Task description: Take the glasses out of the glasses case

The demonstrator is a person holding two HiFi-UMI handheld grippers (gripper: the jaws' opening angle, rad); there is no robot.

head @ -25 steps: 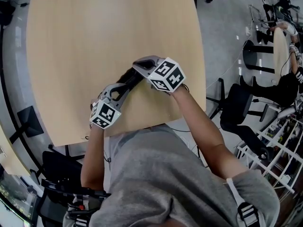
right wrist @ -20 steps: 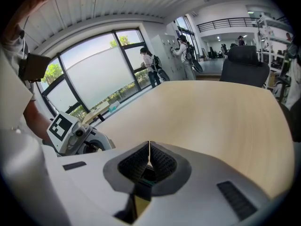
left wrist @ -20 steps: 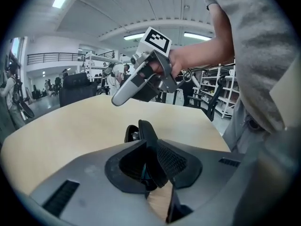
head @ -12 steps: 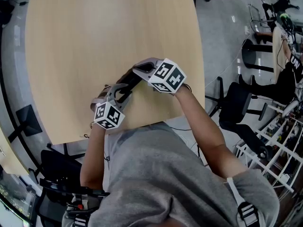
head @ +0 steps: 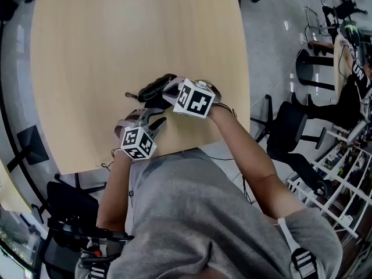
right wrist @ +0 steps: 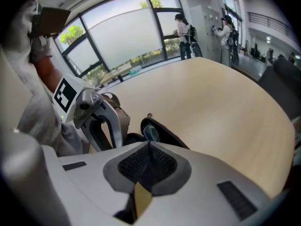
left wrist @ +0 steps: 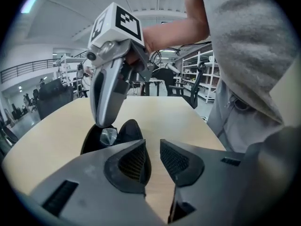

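Observation:
A black glasses case lies open on the pale wooden table, close to the near edge. In the left gripper view the case shows a lens of the glasses inside it. My right gripper points steeply down into the case, and its tip sits right on the lens. In the right gripper view its pads are pressed together with the lens just beyond them. A thin temple sticks out to the case's left. My left gripper hovers just short of the case, its jaws slightly apart with only table between them.
The table's near edge runs just below the grippers, against the person's grey shirt. Black chairs and a wire rack stand on the floor to the right. Two people stand far off by the windows.
Both grippers shifted left in the head view and rolled. The right one sank onto the case. The case now shows further left, with a temple sticking out.

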